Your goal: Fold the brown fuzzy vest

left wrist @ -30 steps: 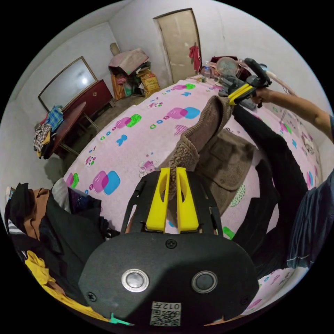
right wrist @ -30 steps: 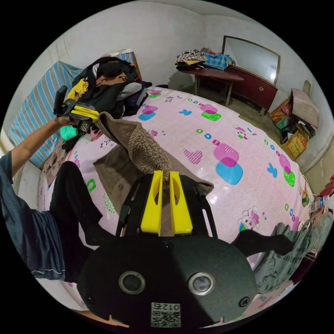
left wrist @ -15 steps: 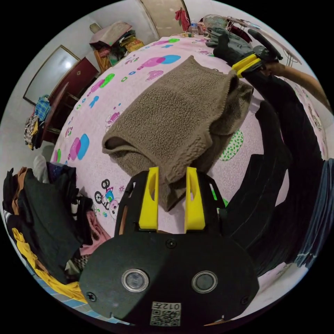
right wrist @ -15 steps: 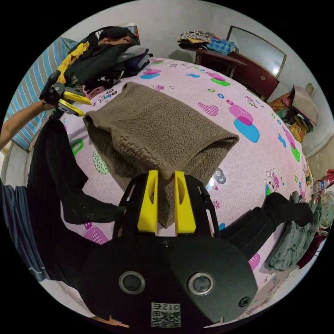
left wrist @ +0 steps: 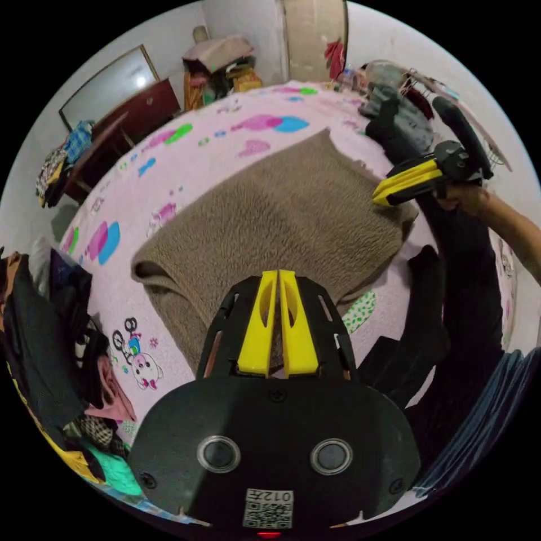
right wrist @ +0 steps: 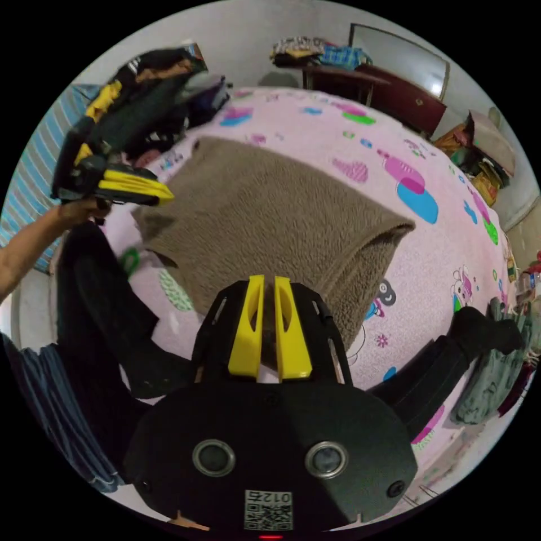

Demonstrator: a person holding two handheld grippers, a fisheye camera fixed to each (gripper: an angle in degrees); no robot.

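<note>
I am looking at the brown fuzzy fleece vest (left wrist: 282, 214), which is lying folded on the pink patterned bed sheet (left wrist: 186, 152), its doubled edge showing thick at one side (right wrist: 360, 265). My left tool (left wrist: 278, 321) is sitting with its yellow jaws drawn together to a thin slit, and the near edge of the vest is lying right at their tips; I cannot tell whether any fleece is pinched between them. In the right gripper view I am seeing this same tool (right wrist: 163, 196) out at the vest's far corner, jaws together, hovering just above the pile. My right tool (right wrist: 262, 327) is standing with a narrow gap between its jaws, and I cannot tell if cloth is caught in it. In the left gripper view that tool (left wrist: 378, 197) is pointing at the opposite corner, jaws closed. A heap of dark and yellow clothes (right wrist: 141, 101) is lying beyond the vest, and my black trouser legs (left wrist: 462, 293) are resting beside it.
</note>
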